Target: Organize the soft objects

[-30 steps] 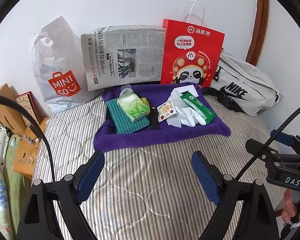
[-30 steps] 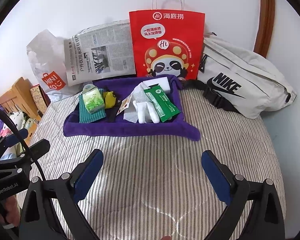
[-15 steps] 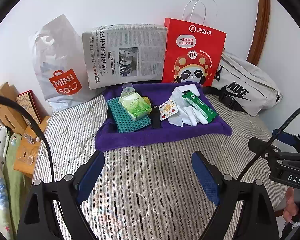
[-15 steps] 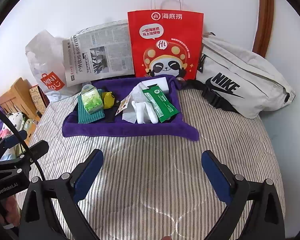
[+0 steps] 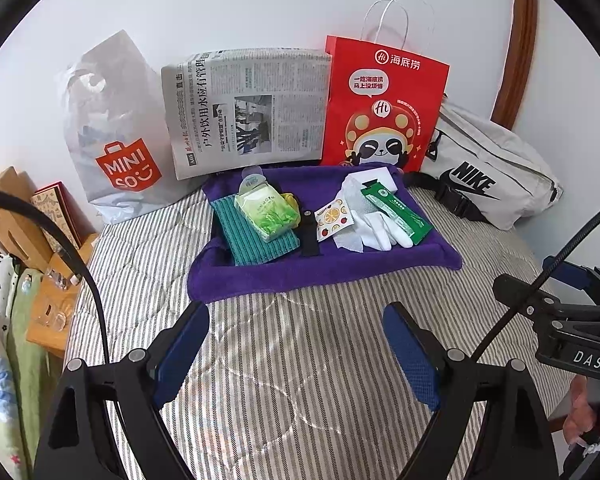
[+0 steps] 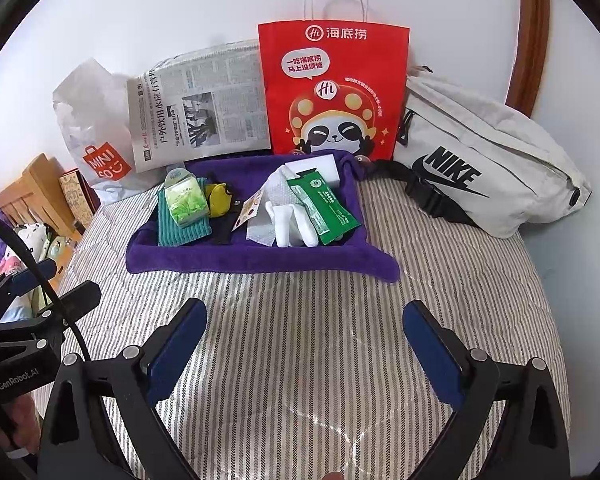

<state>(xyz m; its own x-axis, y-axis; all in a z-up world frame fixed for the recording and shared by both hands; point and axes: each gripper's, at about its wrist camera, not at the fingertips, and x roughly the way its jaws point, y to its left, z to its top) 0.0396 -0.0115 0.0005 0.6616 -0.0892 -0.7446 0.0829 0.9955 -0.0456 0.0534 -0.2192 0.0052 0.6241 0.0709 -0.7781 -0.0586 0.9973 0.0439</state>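
Both the left gripper point(image 5: 296, 344) and right gripper point(image 6: 304, 340) hang spread wide and empty above the striped quilt point(image 6: 300, 340), well short of the purple towel-lined tray point(image 6: 244, 258). The tray holds a teal ribbed cloth point(image 6: 182, 226), white fabric gloves point(image 6: 294, 224) and a green sachet point(image 6: 326, 210).

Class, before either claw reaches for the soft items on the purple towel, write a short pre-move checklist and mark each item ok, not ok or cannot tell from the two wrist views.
1. Left claw open and empty: ok.
2. Right claw open and empty: ok.
3. Striped bedspread between the claws and the purple towel free of obstacles: ok.
4. White gloves free to lift: not ok, the green packet overlaps them.
5. Green wipes pack lies on top of the teal cloth: ok to take first.
6. Red paper bag open at the top: cannot tell.
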